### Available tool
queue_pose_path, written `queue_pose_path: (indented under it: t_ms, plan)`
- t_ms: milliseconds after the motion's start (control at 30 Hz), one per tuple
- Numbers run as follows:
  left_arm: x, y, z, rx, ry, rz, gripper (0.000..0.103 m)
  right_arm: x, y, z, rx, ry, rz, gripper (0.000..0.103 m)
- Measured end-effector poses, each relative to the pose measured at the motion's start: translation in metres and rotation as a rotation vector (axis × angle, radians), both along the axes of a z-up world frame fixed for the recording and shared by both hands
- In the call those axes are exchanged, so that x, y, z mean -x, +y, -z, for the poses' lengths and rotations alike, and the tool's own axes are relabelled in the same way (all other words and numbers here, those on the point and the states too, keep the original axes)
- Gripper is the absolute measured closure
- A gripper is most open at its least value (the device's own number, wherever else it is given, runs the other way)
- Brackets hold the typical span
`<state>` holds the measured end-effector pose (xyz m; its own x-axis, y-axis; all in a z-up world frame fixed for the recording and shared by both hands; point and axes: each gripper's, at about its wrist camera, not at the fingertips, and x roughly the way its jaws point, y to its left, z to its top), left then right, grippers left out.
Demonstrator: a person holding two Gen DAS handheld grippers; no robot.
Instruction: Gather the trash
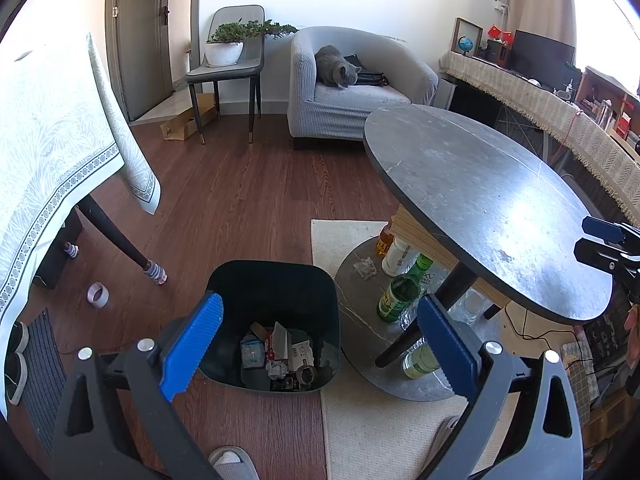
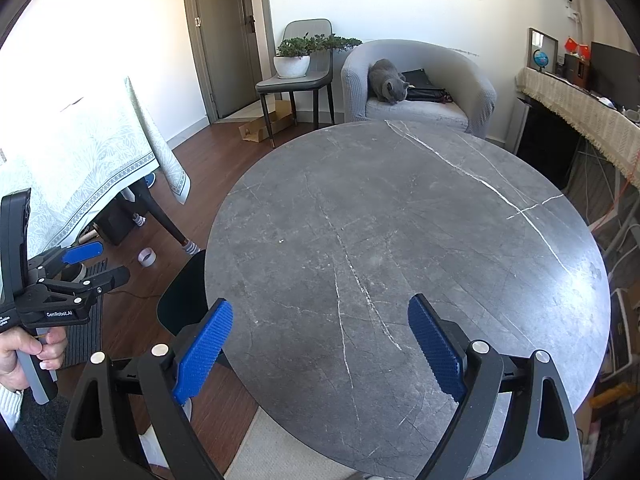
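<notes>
A dark bin (image 1: 276, 280) stands on the wood floor beside the round grey table (image 1: 480, 184); its corner (image 2: 182, 300) peeks out past the table edge in the right wrist view. Inside lies trash (image 1: 280, 354): crumpled paper, small cartons, a dark ring. My left gripper (image 1: 320, 344) hovers above the bin, open, nothing between its blue pads. It also shows at the left of the right wrist view (image 2: 98, 262), held by a hand (image 2: 28, 354). My right gripper (image 2: 320, 346) is open over the bare tabletop (image 2: 400, 240); its tips (image 1: 596, 242) show at the right edge.
Bottles (image 1: 400, 292) and a crumpled scrap (image 1: 365, 268) sit on the table's lower shelf. A tape roll (image 1: 98, 295) lies on the floor by a cloth-covered table (image 1: 52, 152). A grey cat (image 1: 336, 66) rests on the armchair (image 1: 360, 92). A chair holds a potted plant (image 1: 226, 46).
</notes>
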<state>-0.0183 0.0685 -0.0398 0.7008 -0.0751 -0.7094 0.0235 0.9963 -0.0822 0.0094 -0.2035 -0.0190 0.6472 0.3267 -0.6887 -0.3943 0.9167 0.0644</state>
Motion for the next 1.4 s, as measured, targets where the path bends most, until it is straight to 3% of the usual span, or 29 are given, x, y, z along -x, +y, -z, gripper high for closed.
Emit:
queue_pose_path:
  t_ms: [1400]
  plan:
    - [-0.0032, -0.0018, 0.0014, -0.005, 0.011, 0.003, 0.004, -0.0023, -0.0055, -0.0007, 0.012, -0.002, 0.012, 0.013]
